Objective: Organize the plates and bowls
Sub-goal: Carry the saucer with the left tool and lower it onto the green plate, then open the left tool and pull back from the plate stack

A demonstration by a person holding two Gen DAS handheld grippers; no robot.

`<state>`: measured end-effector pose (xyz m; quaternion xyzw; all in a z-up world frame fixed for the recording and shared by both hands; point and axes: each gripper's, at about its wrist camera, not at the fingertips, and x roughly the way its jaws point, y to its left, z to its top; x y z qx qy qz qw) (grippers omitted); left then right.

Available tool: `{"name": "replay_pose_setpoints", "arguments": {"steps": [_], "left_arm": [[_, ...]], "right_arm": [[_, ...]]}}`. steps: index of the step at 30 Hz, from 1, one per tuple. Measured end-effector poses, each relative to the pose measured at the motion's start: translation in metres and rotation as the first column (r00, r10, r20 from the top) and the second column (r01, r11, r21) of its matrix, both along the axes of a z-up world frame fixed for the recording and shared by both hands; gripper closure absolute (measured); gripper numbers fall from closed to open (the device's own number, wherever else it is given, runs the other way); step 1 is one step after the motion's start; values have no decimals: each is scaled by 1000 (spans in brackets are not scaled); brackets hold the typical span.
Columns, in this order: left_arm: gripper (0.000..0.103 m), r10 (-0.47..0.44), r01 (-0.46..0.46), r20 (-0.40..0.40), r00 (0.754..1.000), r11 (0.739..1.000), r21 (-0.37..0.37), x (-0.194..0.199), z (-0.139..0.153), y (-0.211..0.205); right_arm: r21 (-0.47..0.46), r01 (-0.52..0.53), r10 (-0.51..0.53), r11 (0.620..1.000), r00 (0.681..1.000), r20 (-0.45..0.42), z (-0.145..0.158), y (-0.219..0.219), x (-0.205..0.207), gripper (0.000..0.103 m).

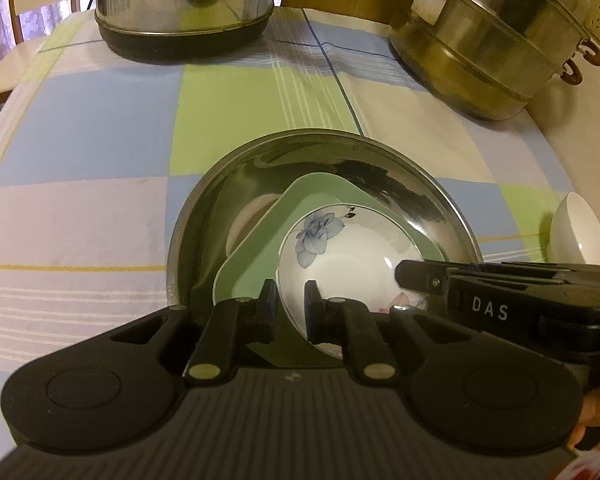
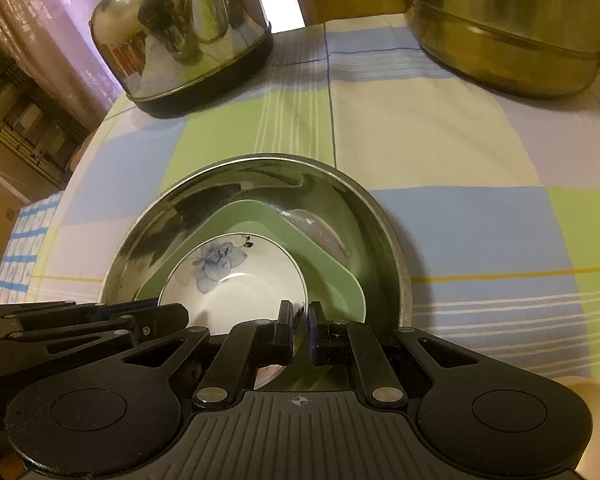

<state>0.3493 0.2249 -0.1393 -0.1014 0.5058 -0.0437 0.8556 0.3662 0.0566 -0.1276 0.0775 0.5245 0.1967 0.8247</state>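
A white bowl with a blue flower [image 1: 340,256] [image 2: 236,280] sits inside a green square plate [image 1: 256,248] [image 2: 320,256], which sits in a steel basin [image 1: 380,176] [image 2: 260,184]. My left gripper [image 1: 291,300] is shut on the flower bowl's near left rim. My right gripper [image 2: 299,328] is shut on the same bowl's near right rim; its fingers enter the left wrist view from the right [image 1: 420,276]. The left gripper shows at lower left in the right wrist view [image 2: 152,316].
A steel kettle [image 1: 180,4] [image 2: 180,36] stands at the back left and a steel steamer pot [image 1: 488,40] [image 2: 512,28] at the back right. A small white bowl [image 1: 578,232] lies tilted at the right. A checked cloth [image 1: 112,128] covers the table.
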Motion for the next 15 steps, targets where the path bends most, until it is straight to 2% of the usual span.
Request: {"name": "replay_pose_setpoints", "arguments": {"steps": [4, 6, 10, 11, 15], "left_arm": [[81, 6, -6, 16, 1000, 1000, 3, -2, 6, 0], [78, 10, -10, 24, 1000, 1000, 10, -4, 10, 0], [70, 27, -27, 33, 999, 1000, 14, -13, 19, 1], [69, 30, -30, 36, 999, 999, 15, -17, 22, 1], [63, 40, -42, 60, 997, 999, 30, -35, 37, 0]], "right_arm": [[31, 22, -22, 999, 1000, 2, 2, -5, 2, 94], [48, 18, -19, 999, 1000, 14, 6, -8, 1, 90], [99, 31, -35, 995, 999, 39, 17, -16, -4, 48], [113, 33, -38, 993, 998, 50, 21, -20, -7, 45], [137, 25, -35, 990, 997, 73, 36, -29, -18, 43]]}}
